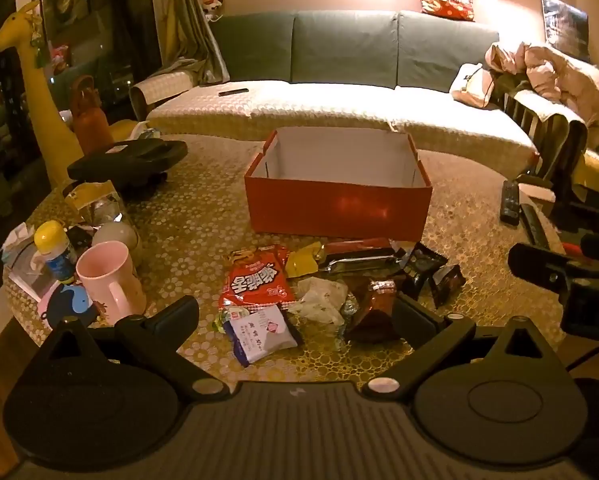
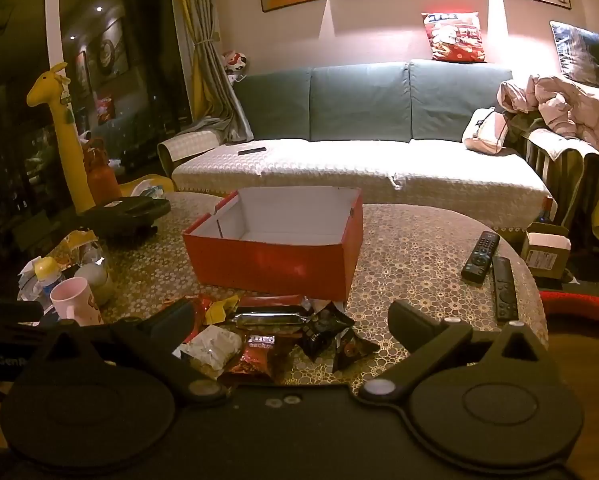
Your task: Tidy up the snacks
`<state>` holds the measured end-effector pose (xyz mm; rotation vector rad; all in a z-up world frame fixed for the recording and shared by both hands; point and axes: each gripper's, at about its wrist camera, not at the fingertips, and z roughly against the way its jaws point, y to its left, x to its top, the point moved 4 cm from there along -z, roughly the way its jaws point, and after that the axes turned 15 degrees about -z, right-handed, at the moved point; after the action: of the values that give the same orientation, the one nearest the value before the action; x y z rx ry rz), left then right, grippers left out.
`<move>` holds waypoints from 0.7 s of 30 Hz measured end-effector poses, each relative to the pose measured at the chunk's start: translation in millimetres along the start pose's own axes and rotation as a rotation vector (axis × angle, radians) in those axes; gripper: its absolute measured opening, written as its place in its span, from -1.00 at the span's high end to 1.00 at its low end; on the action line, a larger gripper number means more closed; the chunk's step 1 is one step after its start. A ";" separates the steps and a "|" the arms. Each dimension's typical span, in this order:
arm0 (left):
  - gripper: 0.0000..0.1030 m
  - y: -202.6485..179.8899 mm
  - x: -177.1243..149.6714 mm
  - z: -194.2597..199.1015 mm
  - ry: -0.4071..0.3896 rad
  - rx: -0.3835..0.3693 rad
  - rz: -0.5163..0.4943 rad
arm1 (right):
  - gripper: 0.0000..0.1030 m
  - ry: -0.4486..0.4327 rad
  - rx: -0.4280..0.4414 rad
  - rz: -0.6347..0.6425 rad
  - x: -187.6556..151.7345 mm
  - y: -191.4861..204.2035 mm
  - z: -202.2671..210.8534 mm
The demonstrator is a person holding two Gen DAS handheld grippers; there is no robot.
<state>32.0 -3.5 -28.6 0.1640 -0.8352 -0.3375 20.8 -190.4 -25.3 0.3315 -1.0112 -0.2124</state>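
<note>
Snack pile (image 1: pixel 323 284) lies on tabletop (image 1: pixel 203 208) just in front of open red box (image 1: pixel 335 204), w/ box interior bare. Left gripper (image 1: pixel 299 312) spread wide, hovering over pile's near edge, nothing held. Right gripper (image 2: pixel 291 320) also wide, empty, above pile's right part; remotes (image 2: pixel 487 264) well apart at right.

Patterned table (image 1: pixel 203 208): red box (image 1: pixel 335 204), snacks (image 1: pixel 259 280).

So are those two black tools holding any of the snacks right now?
No. The left tool and right tool both stand open above the snack pile, gripping nothing.
</note>
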 end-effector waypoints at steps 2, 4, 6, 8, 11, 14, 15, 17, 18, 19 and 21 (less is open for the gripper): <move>-1.00 -4.6 0.6 3.0 -0.008 0.013 -0.015 | -1.00 0.000 0.003 -0.003 0.0 -0.1 0.2; -1.00 -3.6 -0.4 8.0 -0.030 0.003 -0.003 | -1.00 0.000 0.003 -0.002 0.0 -0.2 0.3; -1.00 -5.2 1.2 12.0 -0.032 0.008 -0.013 | -1.00 0.000 0.003 -0.001 0.1 -0.4 0.4; -1.00 -3.4 0.6 6.9 -0.024 -0.007 -0.010 | -1.00 0.000 0.003 -0.001 0.3 -0.6 0.6; -1.00 -2.0 0.3 5.7 -0.020 -0.015 -0.001 | -1.00 0.000 0.002 -0.003 0.0 -0.5 0.8; -1.00 -0.9 -0.4 4.9 -0.020 -0.038 0.013 | -1.00 0.001 0.003 -0.002 0.1 -0.3 0.6; -1.00 -1.0 -1.0 4.4 -0.019 -0.045 0.017 | -1.00 0.001 0.003 -0.002 0.2 -0.2 0.5; -1.00 -1.6 -2.0 3.8 -0.018 -0.055 0.020 | -1.00 0.000 0.002 -0.003 0.3 -0.5 0.8; -1.00 -2.3 -2.3 3.5 -0.017 -0.054 0.019 | -1.00 0.000 0.003 -0.003 0.3 -0.5 0.7; -1.00 -3.0 -2.4 3.3 -0.017 -0.053 0.017 | -1.00 0.001 0.002 -0.003 0.4 -0.5 0.7; -1.00 -4.0 -1.6 4.2 -0.016 -0.051 0.015 | -1.00 0.000 0.002 -0.003 0.4 -0.5 0.8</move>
<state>26.9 -6.7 -28.1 0.1075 -0.8429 -0.3461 20.3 -191.2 -24.8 0.3350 -1.0108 -0.2141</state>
